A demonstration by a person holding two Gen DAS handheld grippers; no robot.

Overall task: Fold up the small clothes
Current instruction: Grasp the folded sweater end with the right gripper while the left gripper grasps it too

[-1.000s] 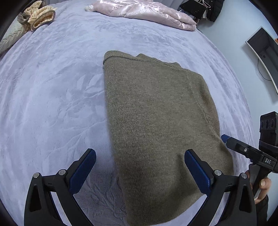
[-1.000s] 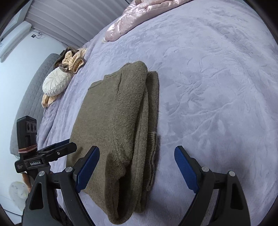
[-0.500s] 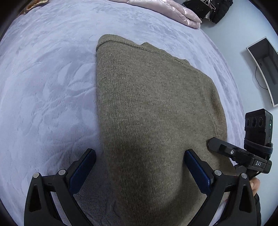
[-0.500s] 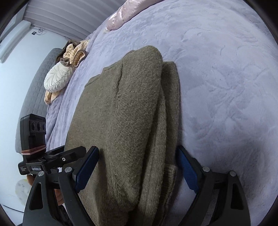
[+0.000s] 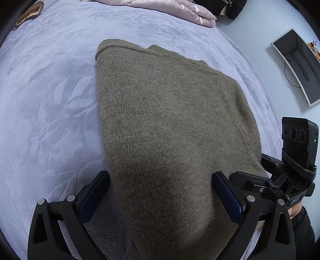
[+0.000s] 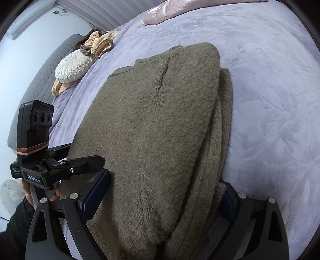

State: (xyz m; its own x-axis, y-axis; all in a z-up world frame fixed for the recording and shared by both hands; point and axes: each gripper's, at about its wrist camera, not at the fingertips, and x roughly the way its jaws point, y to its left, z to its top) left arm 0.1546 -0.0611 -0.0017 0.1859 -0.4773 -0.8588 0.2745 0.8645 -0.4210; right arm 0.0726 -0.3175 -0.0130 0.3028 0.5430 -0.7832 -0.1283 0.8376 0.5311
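Observation:
An olive-brown knitted sweater (image 5: 170, 124) lies folded on the lavender bedspread (image 5: 50, 90). On its right side the stacked layers (image 6: 222, 128) show. My left gripper (image 5: 160, 180) is open, and the near end of the sweater lies between its blue-padded fingers (image 5: 94, 192). My right gripper (image 6: 164, 180) is open too and straddles the sweater (image 6: 160, 120) at its thick folded edge. That edge partly hides the right finger (image 6: 228, 200). Each gripper shows in the other's view, close together at the sweater's near end.
A pink satin quilt (image 5: 170, 8) lies at the far edge of the bed. A white round cushion (image 6: 70, 68) and beige ruffled cloth (image 6: 98, 43) rest by the grey headboard (image 6: 38, 80). A monitor (image 5: 296, 66) stands beyond the bed's right side.
Both grippers have moved forward and lower onto the sweater. Its near end now sits between the fingers of each. Both are still open.

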